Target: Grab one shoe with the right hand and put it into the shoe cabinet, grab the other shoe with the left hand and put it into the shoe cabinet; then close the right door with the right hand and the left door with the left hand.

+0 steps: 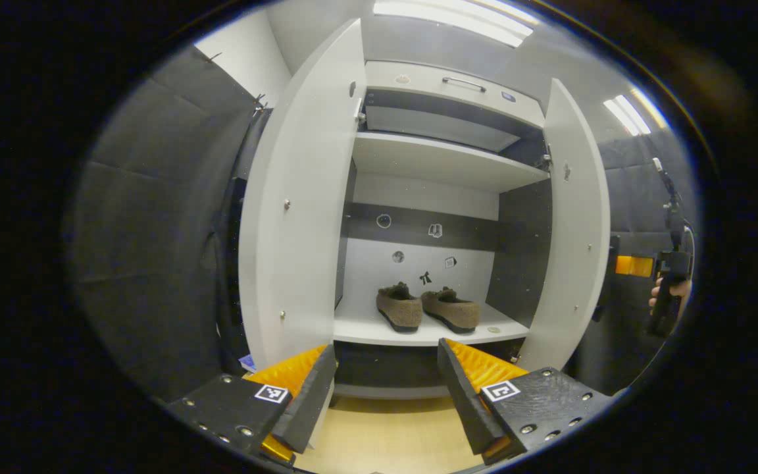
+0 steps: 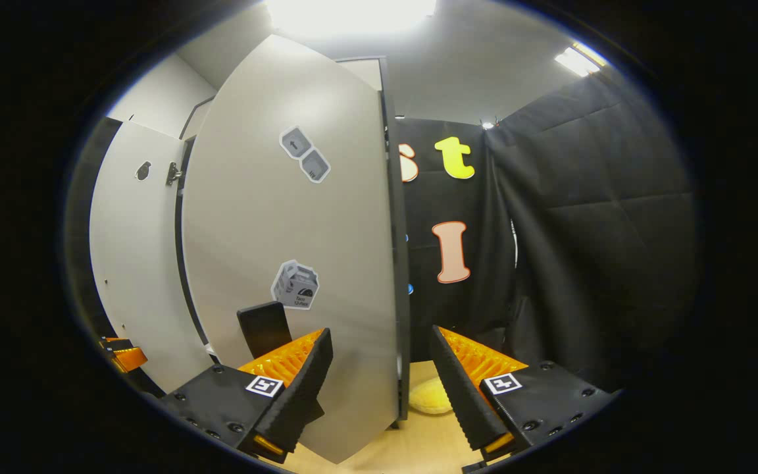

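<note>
The right tongs (image 2: 379,388) stand open and empty, their two fingers straddling the free edge of the cabinet's right door (image 2: 287,263): the door's broad outer face runs ahead of the left finger and its thin edge rises in the gap between the two. I cannot tell whether either finger touches the panel. Beyond that edge hangs the booth's black cloth wall (image 2: 583,230), and low down just past the door's foot a pale yellow thing (image 2: 428,398) lies on the floor, too blurred to name.

The left tongs (image 1: 385,388) are likewise open and hold nothing. Straight ahead of them, on the cabinet's lower shelf (image 1: 431,332), the two brown shoes (image 1: 426,307) sit side by side, close together, heels toward the tongs. The left door (image 1: 300,217) stands open just off the left finger; the right door shows edge-on beyond the right finger, with a hand (image 1: 672,293) farther out on that side.

With both shoes shelved, the doors remain. The right door looks like a stiff, smooth, light board on hinges, likely slippery to pinch, so a push on the outer face near the free edge should swing it most easily.
</note>
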Demonstrator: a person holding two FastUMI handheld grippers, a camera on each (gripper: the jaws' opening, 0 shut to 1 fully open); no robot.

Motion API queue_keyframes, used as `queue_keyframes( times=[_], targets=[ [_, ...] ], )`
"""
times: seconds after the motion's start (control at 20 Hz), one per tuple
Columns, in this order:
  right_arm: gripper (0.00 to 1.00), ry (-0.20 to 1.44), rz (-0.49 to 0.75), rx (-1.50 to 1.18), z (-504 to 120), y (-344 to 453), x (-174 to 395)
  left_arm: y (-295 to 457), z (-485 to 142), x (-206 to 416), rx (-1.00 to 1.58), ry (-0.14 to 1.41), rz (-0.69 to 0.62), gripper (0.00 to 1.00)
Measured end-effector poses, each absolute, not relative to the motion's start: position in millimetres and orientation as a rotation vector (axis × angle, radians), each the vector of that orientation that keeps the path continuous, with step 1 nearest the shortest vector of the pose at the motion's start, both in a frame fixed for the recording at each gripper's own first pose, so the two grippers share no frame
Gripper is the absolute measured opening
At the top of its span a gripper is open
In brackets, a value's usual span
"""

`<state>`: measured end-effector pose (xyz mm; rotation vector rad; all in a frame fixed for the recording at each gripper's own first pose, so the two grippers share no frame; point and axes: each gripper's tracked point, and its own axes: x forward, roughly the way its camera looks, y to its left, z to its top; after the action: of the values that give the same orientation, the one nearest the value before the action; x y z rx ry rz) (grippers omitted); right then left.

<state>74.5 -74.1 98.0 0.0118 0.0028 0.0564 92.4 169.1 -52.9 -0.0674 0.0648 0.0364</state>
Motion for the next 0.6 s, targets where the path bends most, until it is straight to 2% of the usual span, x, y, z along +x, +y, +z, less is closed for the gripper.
queue_keyframes(
  times=[0.05, 0.1, 0.15, 0.2, 0.25, 0.3, 0.35, 0.4, 0.45, 0.5, 0.6],
  targets=[
    [0.95, 0.012, 0.068, 0.01, 95.8, -60.5, 80.0, 171.3, -50.8, 87.4, -0.079, 0.055, 0.026, 0.9],
    [0.91, 0.013, 0.076, 0.011, 94.9, -45.6, 83.0, 170.1, -49.8, 81.5, -0.098, 0.048, 0.001, 0.9],
    [0.91, 0.018, 0.101, 0.018, 94.0, -33.1, 87.8, 171.0, -49.5, 74.0, -0.115, 0.045, -0.019, 0.9],
    [0.95, 0.021, 0.118, 0.03, 92.3, -24.2, 90.6, 174.9, -48.3, 67.5, -0.119, 0.034, -0.025, 0.9],
    [0.91, 0.017, 0.113, 0.031, 91.5, -19.9, 89.3, 180.9, -44.0, 59.5, -0.115, 0.016, -0.025, 0.9],
    [0.91, 0.007, 0.096, 0.027, 92.9, -24.2, 88.5, 187.6, -40.0, 52.5, -0.103, -0.003, -0.019, 0.9],
    [0.9, -0.002, 0.089, 0.029, 94.7, -23.9, 90.0, 198.7, -36.7, 46.9, -0.088, -0.016, 0.0, 0.9],
    [0.94, -0.005, 0.089, 0.037, 94.9, -23.5, 89.4, 212.1, -36.3, 42.9, -0.068, -0.022, 0.027, 0.83],
    [0.91, -0.002, 0.086, 0.045, 93.8, -25.7, 90.6, 229.3, -35.0, 40.0, -0.047, -0.023, 0.062, 0.9],
    [0.94, 0.002, 0.075, 0.05, 93.2, -28.6, 91.2, 250.4, -32.2, 36.8, -0.027, -0.024, 0.093, 0.9],
    [0.91, 0.01, 0.061, 0.069, 90.2, -31.9, 91.2, 289.7, -23.9, 37.0, 0.011, -0.029, 0.149, 0.9]
  ],
)
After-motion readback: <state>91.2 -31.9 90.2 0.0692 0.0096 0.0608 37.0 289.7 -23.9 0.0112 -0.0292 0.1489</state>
